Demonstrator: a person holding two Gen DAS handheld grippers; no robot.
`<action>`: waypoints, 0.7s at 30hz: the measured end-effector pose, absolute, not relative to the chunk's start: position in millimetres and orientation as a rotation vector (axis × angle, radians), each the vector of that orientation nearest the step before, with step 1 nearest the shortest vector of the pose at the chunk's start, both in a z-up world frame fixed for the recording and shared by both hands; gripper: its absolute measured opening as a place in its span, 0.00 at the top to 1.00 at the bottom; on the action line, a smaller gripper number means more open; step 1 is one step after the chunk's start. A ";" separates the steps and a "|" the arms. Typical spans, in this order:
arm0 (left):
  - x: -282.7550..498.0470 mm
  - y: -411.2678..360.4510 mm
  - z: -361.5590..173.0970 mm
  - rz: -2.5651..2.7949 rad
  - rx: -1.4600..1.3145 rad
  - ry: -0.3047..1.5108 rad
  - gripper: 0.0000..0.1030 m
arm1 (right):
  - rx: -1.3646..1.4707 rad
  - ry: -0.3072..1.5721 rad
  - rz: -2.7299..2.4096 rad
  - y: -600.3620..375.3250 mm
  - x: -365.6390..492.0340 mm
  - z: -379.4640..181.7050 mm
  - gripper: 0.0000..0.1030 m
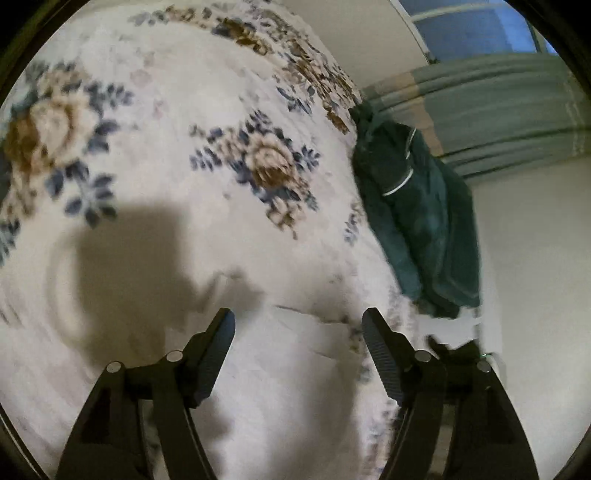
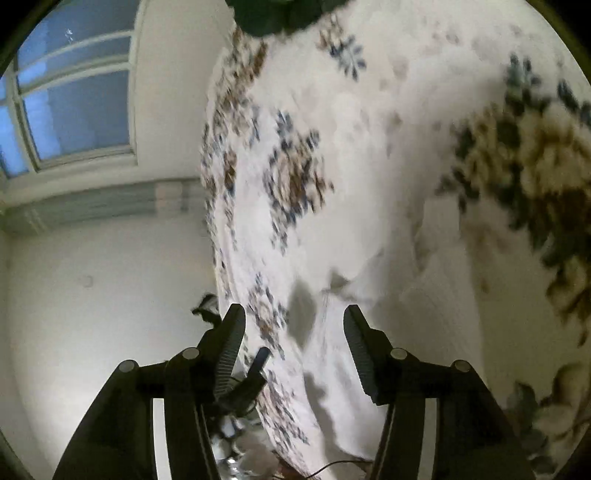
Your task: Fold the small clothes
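A dark green garment (image 1: 417, 206) with a thin white stripe lies in a bunch at the right edge of a bed with a white floral cover (image 1: 184, 147). My left gripper (image 1: 298, 321) is open and empty, above a white cloth (image 1: 317, 343) on the cover, well short of the green garment. My right gripper (image 2: 294, 317) is open and empty over the same floral cover (image 2: 369, 166), near its left edge. The green garment (image 2: 280, 14) shows at the top of the right wrist view, far from the fingers.
A window (image 1: 476, 26) and a grey-green radiator (image 1: 509, 110) stand on the wall past the bed. A white wall (image 2: 92, 295) lies left of the bed edge. Dark objects and cables (image 2: 236, 413) sit low beside the bed.
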State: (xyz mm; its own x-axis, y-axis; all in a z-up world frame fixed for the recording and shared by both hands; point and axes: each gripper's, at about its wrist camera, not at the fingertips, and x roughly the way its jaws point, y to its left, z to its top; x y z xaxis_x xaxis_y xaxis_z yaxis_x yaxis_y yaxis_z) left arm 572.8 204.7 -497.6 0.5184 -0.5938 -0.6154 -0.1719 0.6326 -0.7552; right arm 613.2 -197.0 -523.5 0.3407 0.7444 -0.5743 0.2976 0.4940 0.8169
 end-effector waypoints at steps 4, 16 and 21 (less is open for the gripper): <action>582.5 179.9 -509.2 -0.269 -0.605 1.111 0.33 | 0.802 1.347 0.294 -194.4 606.1 -530.3 0.44; 593.1 133.7 -523.3 -0.306 -0.258 1.172 0.97 | 0.552 1.284 0.184 -164.6 620.0 -528.4 0.96; 599.8 193.5 -518.0 -0.176 -0.440 1.134 0.97 | 0.471 1.258 0.152 -162.7 649.4 -515.6 0.97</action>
State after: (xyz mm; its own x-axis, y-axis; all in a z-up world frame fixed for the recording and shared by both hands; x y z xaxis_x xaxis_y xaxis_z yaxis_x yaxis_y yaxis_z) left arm 599.8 193.5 -518.0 0.4203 -0.3547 -0.8352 -0.0842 0.9012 -0.4251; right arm 649.4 -162.7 -515.6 0.3119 0.3638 -0.8777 0.1442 0.8950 0.4222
